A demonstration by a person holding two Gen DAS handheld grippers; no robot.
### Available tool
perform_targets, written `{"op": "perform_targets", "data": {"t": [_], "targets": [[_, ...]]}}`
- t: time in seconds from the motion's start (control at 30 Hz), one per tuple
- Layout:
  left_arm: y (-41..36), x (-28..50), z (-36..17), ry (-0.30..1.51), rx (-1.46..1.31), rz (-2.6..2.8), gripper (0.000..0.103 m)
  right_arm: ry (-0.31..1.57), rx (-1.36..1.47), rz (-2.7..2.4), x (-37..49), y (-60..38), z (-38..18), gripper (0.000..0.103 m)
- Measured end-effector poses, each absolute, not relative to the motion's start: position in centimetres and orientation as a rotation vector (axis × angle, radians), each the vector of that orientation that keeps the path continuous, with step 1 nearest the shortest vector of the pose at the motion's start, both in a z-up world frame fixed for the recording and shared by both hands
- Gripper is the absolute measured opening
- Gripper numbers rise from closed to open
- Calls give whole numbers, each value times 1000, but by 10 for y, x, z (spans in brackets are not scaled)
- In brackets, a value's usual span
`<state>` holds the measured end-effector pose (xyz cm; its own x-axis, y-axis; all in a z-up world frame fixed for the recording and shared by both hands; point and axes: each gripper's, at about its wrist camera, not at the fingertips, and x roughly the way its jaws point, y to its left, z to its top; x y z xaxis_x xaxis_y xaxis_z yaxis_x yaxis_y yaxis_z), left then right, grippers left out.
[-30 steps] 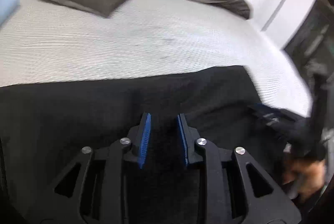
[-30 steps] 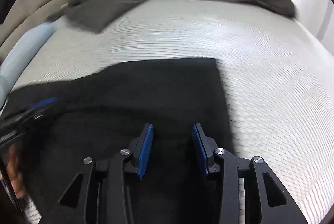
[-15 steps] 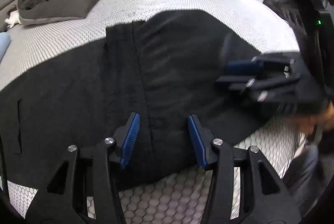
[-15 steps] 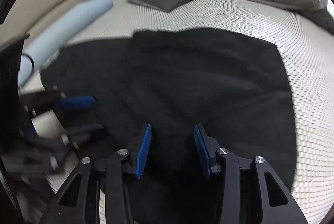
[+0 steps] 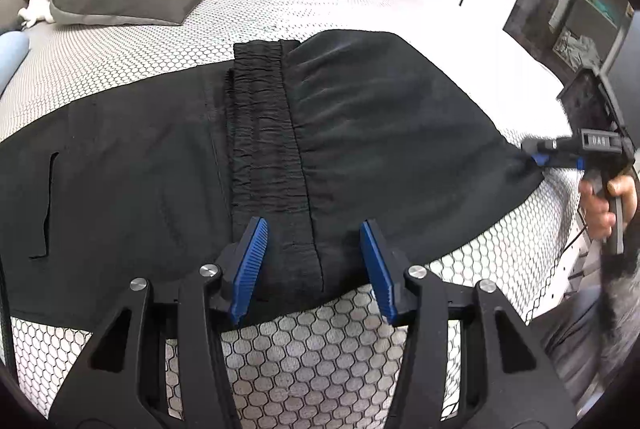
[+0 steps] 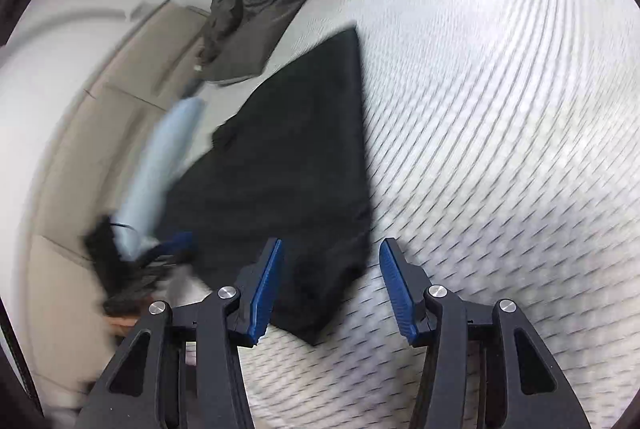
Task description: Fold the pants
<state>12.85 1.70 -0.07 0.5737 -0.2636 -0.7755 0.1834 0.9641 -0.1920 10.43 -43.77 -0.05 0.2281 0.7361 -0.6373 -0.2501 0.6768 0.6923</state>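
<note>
The black pants [image 5: 320, 133] lie flat on the bed [image 5: 320, 349], already folded over with the waistband on top — another fold seems left. Left gripper [image 5: 314, 265] and right gripper [image 6: 328, 285] have just opened, fingers apart, gripping nothing.

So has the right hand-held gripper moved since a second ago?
Yes. In the left wrist view the right hand-held gripper has swung out from over the black pants to their right corner, jaws just opening.
</note>
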Motion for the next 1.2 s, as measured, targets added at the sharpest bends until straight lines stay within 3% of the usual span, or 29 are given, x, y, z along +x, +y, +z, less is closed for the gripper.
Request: {"op": "perform_targets", "data": {"t": [0.1,0.13,0.17,0.2,0.3,0.4,0.53,0.6,0.77,0.83,0.93,1.07,1.13,1.2], "targets": [[14,132,-2,926,-91,-250,46,1157,463,732,103,-423,-2,46],[12,131,-2,925,-84,-247,46,1147,436,725,111,-406,-3,36],[11,132,-2,924,-77,-245,46,1134,383,733,107,-399,3,12],[11,133,-3,924,-74,-243,46,1103,348,732,106,-385,11,11],[10,136,-3,927,-77,-236,46,1062,303,745,92,-388,20,11],[10,139,5,916,-108,-241,46,1157,256,691,85,-389,2,16],[-9,145,21,876,-172,-296,46,1157,340,737,76,-400,-3,19],[-30,155,23,885,-201,-337,46,1158,366,756,74,-401,-3,23],[-93,182,10,947,-224,-420,46,1179,365,771,80,-388,-11,23],[-110,189,4,969,-232,-428,46,1159,320,784,78,-389,-5,22],[-127,197,-4,980,-198,-402,46,1127,238,803,68,-381,4,8],[-127,196,-7,983,-194,-394,46,1094,151,857,49,-375,9,7],[-125,192,-4,975,-193,-386,46,1117,123,867,45,-376,5,9],[-125,182,3,955,-172,-395,46,1098,160,844,48,-385,10,23]]}}
